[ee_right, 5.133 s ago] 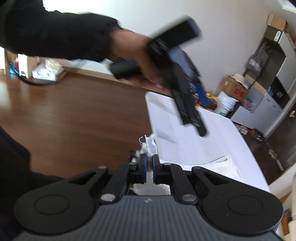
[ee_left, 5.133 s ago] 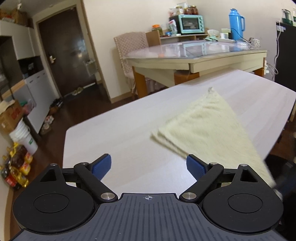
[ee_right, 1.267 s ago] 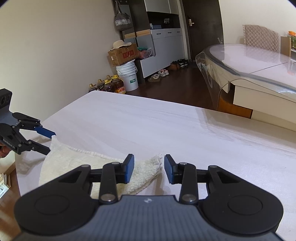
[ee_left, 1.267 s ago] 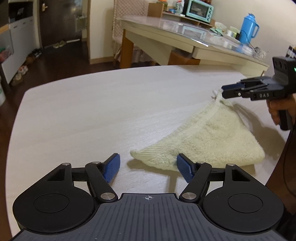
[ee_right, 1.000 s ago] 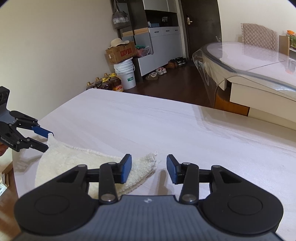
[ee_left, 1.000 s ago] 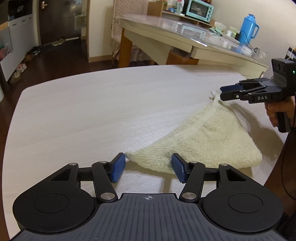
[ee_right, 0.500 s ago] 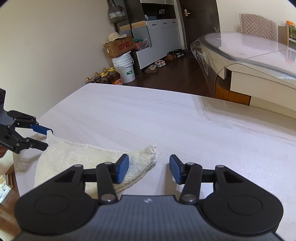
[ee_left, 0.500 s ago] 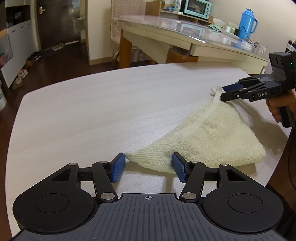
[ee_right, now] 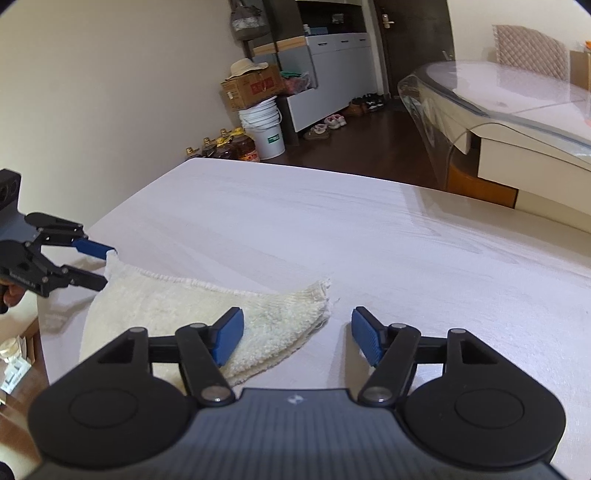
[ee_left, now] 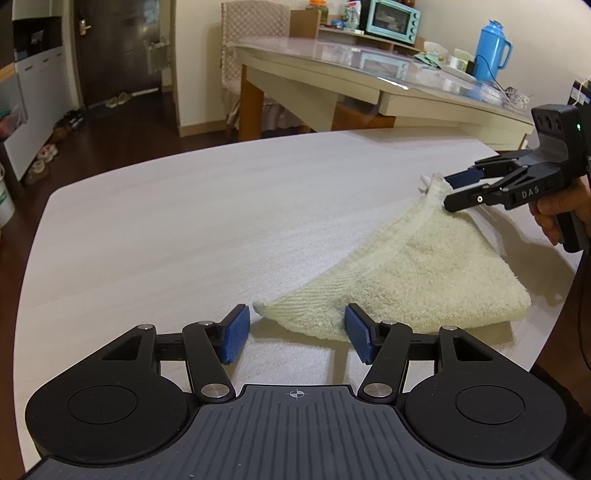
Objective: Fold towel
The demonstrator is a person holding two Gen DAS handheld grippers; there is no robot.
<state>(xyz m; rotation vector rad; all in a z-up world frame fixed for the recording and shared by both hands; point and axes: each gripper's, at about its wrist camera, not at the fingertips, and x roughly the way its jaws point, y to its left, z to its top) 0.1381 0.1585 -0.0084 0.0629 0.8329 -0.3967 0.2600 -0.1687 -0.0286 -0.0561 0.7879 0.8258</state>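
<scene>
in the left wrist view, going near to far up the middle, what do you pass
left gripper with blue pads, open → corner of the cream folded terry towel → bare pale wood-grain table → glass-topped dining table → teal toaster oven

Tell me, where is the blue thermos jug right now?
In the left gripper's camera view, the blue thermos jug stands at the upper right, on the far dining table, right of the teal toaster oven.
</scene>
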